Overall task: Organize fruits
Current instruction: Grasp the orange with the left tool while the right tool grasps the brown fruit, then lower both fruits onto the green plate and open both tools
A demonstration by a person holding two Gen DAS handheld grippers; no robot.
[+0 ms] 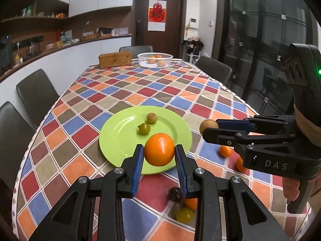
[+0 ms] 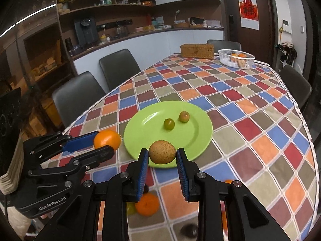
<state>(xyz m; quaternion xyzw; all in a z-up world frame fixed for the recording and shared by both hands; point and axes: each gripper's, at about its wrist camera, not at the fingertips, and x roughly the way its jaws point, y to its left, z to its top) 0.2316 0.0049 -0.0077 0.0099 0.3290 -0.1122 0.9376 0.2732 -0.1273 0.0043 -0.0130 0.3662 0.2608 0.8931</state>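
We hold an orange (image 1: 159, 149) in the left gripper (image 1: 159, 150), its blue pads (image 1: 138, 166) pressed to the fruit's two sides, so the fingers are clamped on it. The orange hangs at the fingertips, above the near rim of the green plate (image 1: 120, 136). Beyond the tips, farther out on the plate, lie two small green fruits (image 1: 144, 128), close together but apart.

In the right gripper (image 2: 162, 152) we hold a brown speckled fruit (image 2: 162, 152), the fingers closed on it from both sides. It too sits at the fingertips over the plate's near edge (image 2: 140, 140). In the left wrist view this gripper (image 1: 208, 131) comes in from the right with the brown fruit at its tip, just beside the plate.

Below and behind the left fingers, on the checked cloth (image 1: 96, 92), we see a dark fruit (image 1: 176, 194), a yellow-green one (image 1: 185, 215) and part of another orange (image 1: 191, 203). Two more oranges (image 1: 225, 151) lie under the right gripper. In the right wrist view an orange (image 2: 147, 204) rests on the cloth beneath the fingers.

Far ahead of both pairs of fingers stand a white basket (image 2: 222, 57) with fruit in it and a wicker box (image 2: 197, 51) beside it.
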